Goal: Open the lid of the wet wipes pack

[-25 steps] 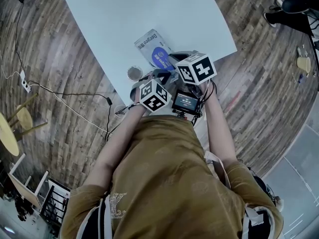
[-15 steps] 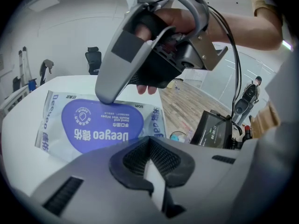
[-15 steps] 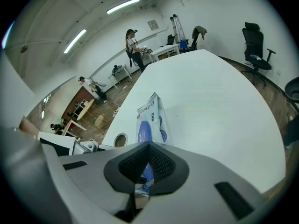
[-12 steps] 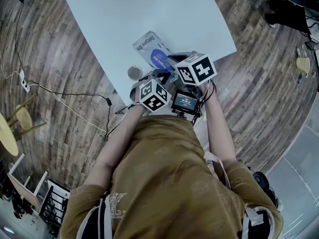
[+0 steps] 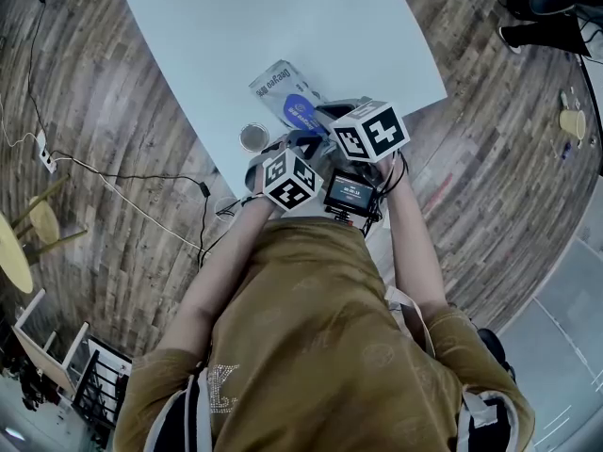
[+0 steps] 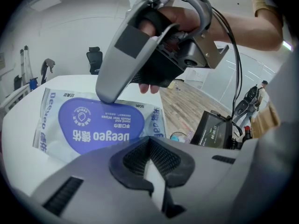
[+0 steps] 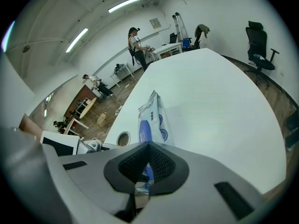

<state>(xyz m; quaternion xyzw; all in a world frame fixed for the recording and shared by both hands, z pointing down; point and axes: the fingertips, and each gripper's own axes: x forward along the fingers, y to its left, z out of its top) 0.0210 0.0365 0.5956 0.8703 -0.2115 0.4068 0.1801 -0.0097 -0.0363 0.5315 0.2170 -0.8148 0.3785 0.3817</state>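
A silvery wet wipes pack [image 5: 280, 85] with a blue oval lid label [image 6: 96, 127] lies on the white table [image 5: 283, 17] near its front edge. My right gripper [image 5: 317, 121] comes from the right. Its tip [image 6: 106, 97] rests on the blue label's far edge, and its jaws are shut with a bit of the blue flap [image 7: 148, 171] showing between the pads. My left gripper [image 5: 283, 151] sits at the pack's near end, its jaws [image 6: 152, 146] closed on a white strip of the pack. The pack's near edge is hidden behind them.
A small round tin [image 5: 254, 137] stands on the table just left of the pack. The table's front edge [image 5: 221, 172] runs close by my hands, with wooden floor beyond. A small screen [image 5: 350, 194] is fixed below the right gripper. People [image 7: 135, 43] and an office chair [image 7: 259, 43] stand far back.
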